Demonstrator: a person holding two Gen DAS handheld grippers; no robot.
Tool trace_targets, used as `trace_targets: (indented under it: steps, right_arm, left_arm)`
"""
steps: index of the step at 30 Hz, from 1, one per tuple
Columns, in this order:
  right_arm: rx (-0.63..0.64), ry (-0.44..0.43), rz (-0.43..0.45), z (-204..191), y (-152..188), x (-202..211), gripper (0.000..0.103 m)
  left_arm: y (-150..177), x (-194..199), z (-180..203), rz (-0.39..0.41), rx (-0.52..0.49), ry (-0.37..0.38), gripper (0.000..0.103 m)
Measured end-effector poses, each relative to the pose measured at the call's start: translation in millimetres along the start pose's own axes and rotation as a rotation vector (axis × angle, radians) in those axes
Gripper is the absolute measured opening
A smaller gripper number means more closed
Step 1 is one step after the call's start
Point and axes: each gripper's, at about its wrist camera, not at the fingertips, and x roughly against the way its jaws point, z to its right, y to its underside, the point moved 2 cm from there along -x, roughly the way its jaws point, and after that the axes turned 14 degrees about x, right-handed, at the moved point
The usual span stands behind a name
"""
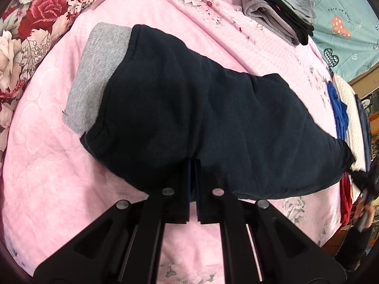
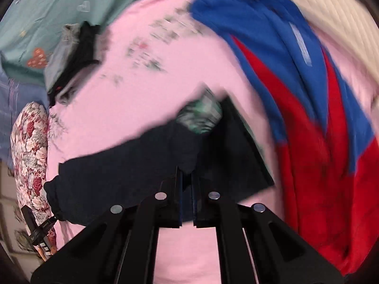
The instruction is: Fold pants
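Dark navy pants (image 1: 189,108) with a grey waistband (image 1: 94,78) lie folded lengthwise on a pink bedspread (image 1: 47,177). My left gripper (image 1: 193,163) is shut on the near edge of the pants near the waist end. In the right wrist view, which is motion-blurred, my right gripper (image 2: 187,177) is shut on the dark pants (image 2: 142,165) at the leg end, where a greenish patterned lining (image 2: 201,116) shows. The right gripper also appears at the far right of the left wrist view (image 1: 364,179).
A stack of folded grey and black clothes (image 1: 279,7) lies at the far side of the bed. Blue and red garments (image 2: 308,108) lie to the right. A floral pillow (image 1: 28,35) is at the left. A teal sheet (image 1: 343,19) lies beyond.
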Motion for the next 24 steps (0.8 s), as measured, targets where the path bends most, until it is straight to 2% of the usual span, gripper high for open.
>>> trace_targets:
  steps: [2,4,6,7,8,11,15,16,17,21,24]
  right_arm:
    - [-0.081,-0.070,-0.013,26,27,-19,0.006]
    - [-0.084,-0.115,0.020,31,33,-15,0.007]
    - [-0.084,-0.131,0.037,33,30,-4,0.023]
    - [-0.087,-0.129,0.060,33,26,4,0.043]
    - [-0.087,-0.117,0.086,34,23,12,0.049]
    - [-0.074,-0.099,0.108,38,10,25,0.049]
    - [-0.060,-0.078,0.074,36,0,13,0.047]
    - [-0.048,-0.073,0.078,34,-1,12,0.035]
    - [-0.034,-0.070,0.084,32,-1,12,0.014]
    - [0.013,-0.033,0.149,27,5,32,0.013]
    - [0.005,-0.020,0.175,34,12,47,0.013]
  left_arm:
    - [0,-1,4,0.002,-0.010,-0.030,0.006]
    - [1,-1,10,0.006,-0.021,-0.065,0.006]
    - [1,0,13,0.005,-0.024,-0.086,0.006]
    - [1,2,13,0.005,-0.021,-0.090,0.006]
    - [2,3,14,0.003,-0.013,-0.091,0.006]
    - [4,9,13,0.002,0.006,-0.077,0.006]
    - [12,18,25,0.017,0.015,-0.035,0.008]
    - [12,19,30,0.020,0.012,-0.024,0.009]
    - [13,17,35,0.025,0.008,-0.021,0.009]
    - [17,-7,48,-0.024,-0.008,-0.045,0.009]
    - [20,-8,51,-0.016,-0.021,-0.056,0.009]
